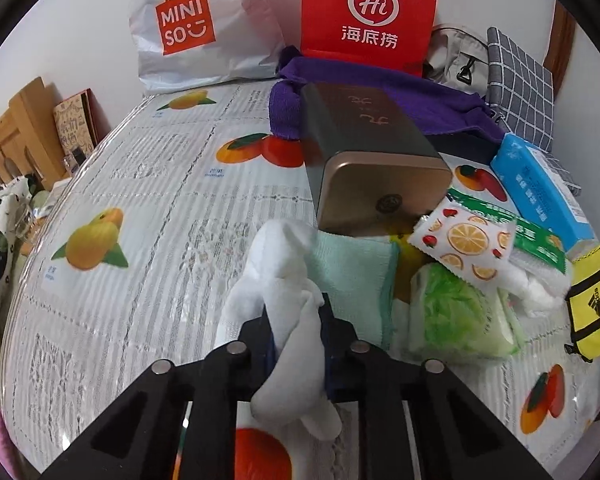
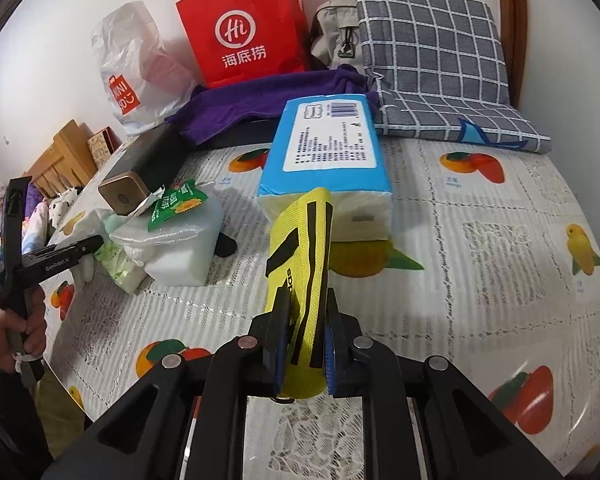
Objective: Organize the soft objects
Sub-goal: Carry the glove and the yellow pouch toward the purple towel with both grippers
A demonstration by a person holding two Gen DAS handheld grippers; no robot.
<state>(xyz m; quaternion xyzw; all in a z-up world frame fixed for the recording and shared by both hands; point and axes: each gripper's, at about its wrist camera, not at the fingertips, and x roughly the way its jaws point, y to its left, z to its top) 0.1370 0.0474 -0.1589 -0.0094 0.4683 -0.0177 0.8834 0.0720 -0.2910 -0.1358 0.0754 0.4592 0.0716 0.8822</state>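
Note:
My left gripper (image 1: 296, 308) is shut on a white cloth (image 1: 284, 280) that hangs between its fingers above the table. A mint green cloth (image 1: 356, 276) lies just past it, next to a green tissue pack (image 1: 460, 312). My right gripper (image 2: 306, 304) is shut on a yellow and black pouch (image 2: 304, 256) and holds it upright in front of a blue tissue pack (image 2: 328, 152). The pouch also shows at the right edge of the left wrist view (image 1: 592, 300). The left gripper shows at the left of the right wrist view (image 2: 80, 246).
A bronze tin (image 1: 364, 156) lies on its side on a purple towel (image 1: 420, 96). Fruit-print wipe sachets (image 1: 468, 240), a red paper bag (image 1: 368, 12), a white Miniso bag (image 1: 188, 28), a grey checked cushion (image 2: 432, 48) and a white foam block (image 2: 188, 248) crowd the fruit-print tablecloth (image 1: 140, 184).

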